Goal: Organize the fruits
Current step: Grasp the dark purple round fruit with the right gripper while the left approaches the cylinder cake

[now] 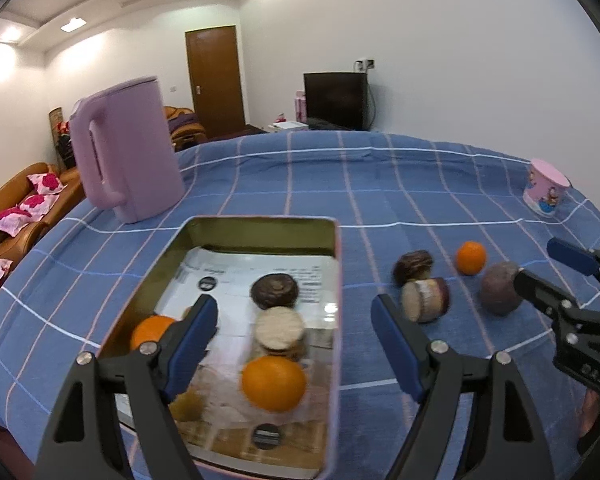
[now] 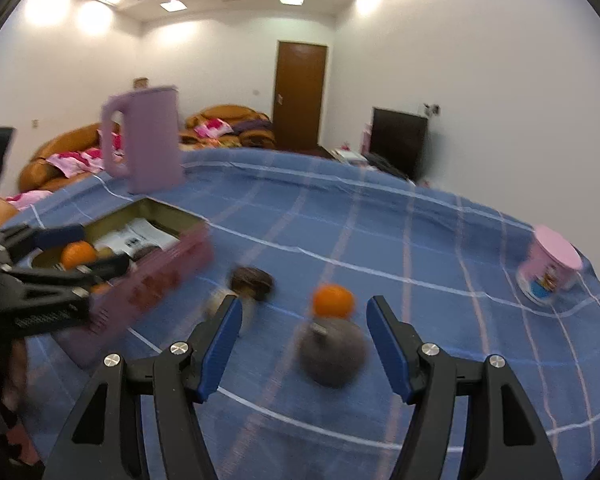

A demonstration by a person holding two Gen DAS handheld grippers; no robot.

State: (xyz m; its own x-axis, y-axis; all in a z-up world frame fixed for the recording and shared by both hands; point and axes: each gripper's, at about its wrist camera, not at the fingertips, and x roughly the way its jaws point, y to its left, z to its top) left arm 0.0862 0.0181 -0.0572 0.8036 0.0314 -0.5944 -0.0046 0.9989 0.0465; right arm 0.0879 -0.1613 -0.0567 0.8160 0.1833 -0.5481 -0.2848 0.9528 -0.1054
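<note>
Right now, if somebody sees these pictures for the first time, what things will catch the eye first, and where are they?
First comes the open tin box on the blue checked cloth, holding oranges and dark round fruits beneath the open left gripper. To its right, more fruit lies loose on the cloth, and the open right gripper frames a purple fruit. The lilac kettle stands behind the box.

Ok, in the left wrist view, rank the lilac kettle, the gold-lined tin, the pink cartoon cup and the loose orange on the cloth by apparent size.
1. Gold-lined rectangular tin, though it sits nearest the camera.
2. Lilac plastic kettle.
3. Pink cartoon cup.
4. Loose orange.
</note>
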